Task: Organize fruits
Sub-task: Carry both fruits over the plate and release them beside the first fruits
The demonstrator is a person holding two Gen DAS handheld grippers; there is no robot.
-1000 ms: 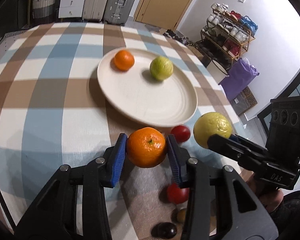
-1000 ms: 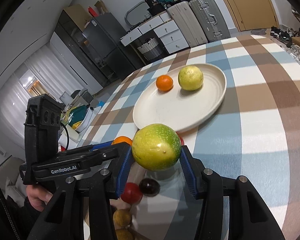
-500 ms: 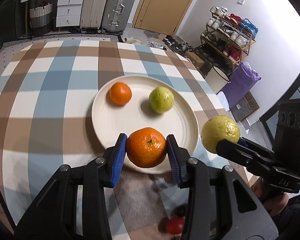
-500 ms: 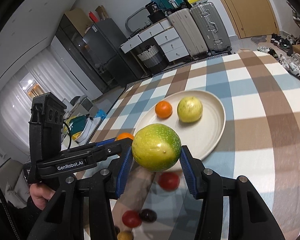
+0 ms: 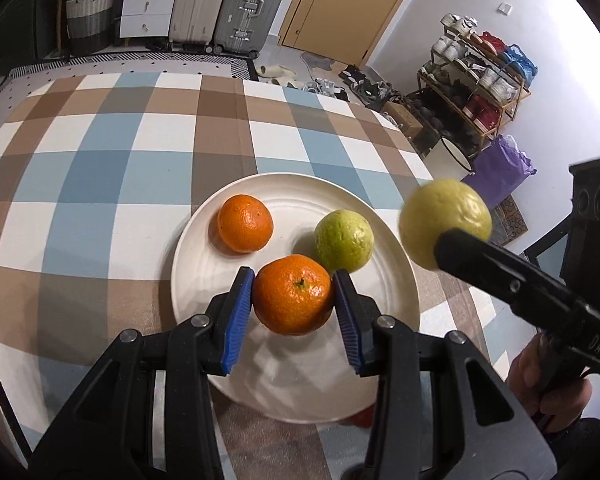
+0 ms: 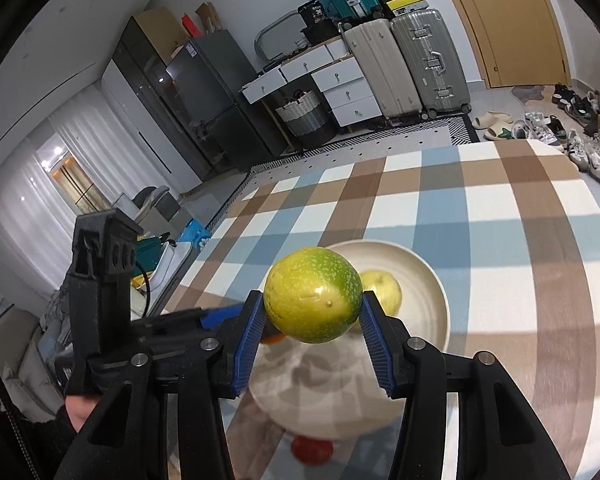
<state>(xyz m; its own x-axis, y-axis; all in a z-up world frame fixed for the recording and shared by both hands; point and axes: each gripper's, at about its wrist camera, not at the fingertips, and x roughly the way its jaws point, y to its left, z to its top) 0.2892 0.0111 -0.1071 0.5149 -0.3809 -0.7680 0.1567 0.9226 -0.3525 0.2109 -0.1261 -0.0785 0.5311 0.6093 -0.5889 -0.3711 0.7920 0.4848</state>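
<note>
My left gripper is shut on a tangerine, held above the near part of a cream plate. On that plate lie a second tangerine and a yellow-green fruit. My right gripper is shut on a green-yellow fruit, over the plate's near left part in the right wrist view. The left wrist view shows that held fruit hanging past the plate's right rim. The plate's yellow-green fruit peeks out behind it.
The plate rests on a table with a blue, brown and white checked cloth. A small red fruit lies on the cloth just in front of the plate. Suitcases and a shoe rack stand beyond the far edge.
Both grippers have carried their fruits forward from the near cloth to above the plate. The small loose fruits on the cloth have slipped back under the grippers, out of sight.
</note>
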